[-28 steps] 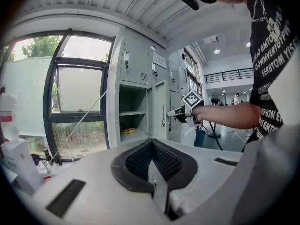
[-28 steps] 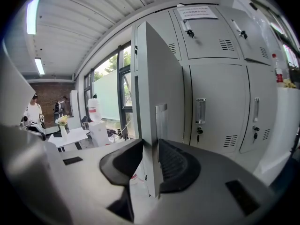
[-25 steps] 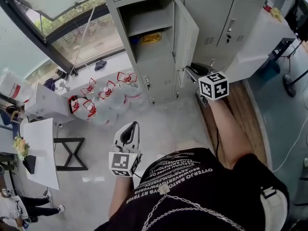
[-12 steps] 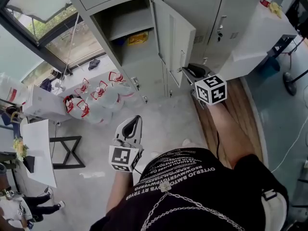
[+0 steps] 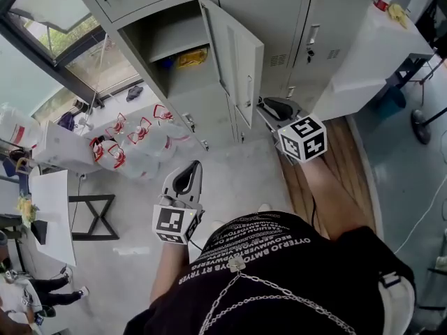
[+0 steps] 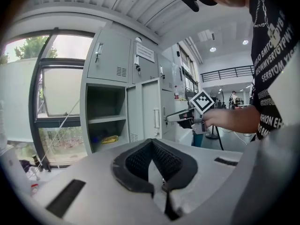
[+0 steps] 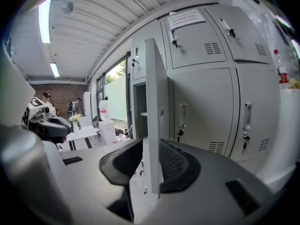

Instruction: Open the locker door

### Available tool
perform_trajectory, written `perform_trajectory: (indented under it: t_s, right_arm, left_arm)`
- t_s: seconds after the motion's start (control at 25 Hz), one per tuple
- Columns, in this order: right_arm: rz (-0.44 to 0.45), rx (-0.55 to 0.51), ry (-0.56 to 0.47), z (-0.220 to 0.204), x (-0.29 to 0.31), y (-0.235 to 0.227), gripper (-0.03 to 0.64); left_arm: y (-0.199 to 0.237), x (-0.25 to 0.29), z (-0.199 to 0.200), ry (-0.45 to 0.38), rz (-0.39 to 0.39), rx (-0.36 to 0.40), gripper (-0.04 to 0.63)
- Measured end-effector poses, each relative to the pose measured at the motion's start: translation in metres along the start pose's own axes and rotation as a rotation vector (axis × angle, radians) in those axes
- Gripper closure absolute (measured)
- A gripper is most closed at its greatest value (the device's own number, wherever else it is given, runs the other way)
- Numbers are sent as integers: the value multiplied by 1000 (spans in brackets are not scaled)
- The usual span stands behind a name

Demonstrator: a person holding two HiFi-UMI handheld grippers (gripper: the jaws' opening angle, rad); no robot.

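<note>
The grey locker door [image 5: 234,47] stands swung out from its open compartment [image 5: 171,44]. A shelf and a yellow item [image 5: 192,58] show inside. My right gripper [image 5: 262,105] is at the door's free edge, low down. In the right gripper view the door edge [image 7: 151,88] runs straight up between the two pads, which sit against its faces. Those jaws have just been easing open a little, with the edge still between them. My left gripper [image 5: 190,167] hangs over the floor, well short of the lockers. Its pads [image 6: 140,158] meet at the tip with nothing in them.
Closed locker doors [image 5: 314,37] stand right of the open one. Several water jugs with red handles [image 5: 143,145] sit on the floor at the left under a window. A white table [image 5: 49,218] is further left and a white counter [image 5: 370,54] at the right.
The lockers have slid left in the head view and the door stands a little wider. My right gripper stayed at the door edge. The left gripper drifted slightly left and down in the view.
</note>
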State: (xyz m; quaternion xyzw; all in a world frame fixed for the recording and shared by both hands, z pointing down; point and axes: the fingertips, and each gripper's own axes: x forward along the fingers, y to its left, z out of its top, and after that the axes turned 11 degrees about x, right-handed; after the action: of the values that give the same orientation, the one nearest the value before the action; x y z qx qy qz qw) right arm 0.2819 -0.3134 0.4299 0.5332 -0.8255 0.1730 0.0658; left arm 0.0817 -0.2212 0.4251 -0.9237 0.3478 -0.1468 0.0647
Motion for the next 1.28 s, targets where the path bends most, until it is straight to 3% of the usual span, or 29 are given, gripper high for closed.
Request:
perform_trajectory:
  t_s: [0.08, 0.16, 0.4, 0.56, 1.28]
  right_arm:
    - [13, -13, -39, 10, -16, 5, 528]
    - [42, -29, -87, 22, -33, 14, 620]
    - [90, -70, -152, 38, -68, 39, 620]
    - [129, -60, -123, 24, -71, 52, 620]
    - [151, -50, -93, 13, -55, 65, 620]
  left_arm:
    - [1, 0, 6, -6, 22, 6, 598]
    - [3, 0, 13, -13, 47, 9, 598]
    - [-1, 1, 35, -35, 63, 17, 598]
    - [6, -11, 43, -46, 95, 23, 598]
    - [14, -26, 21, -18, 125, 0, 598]
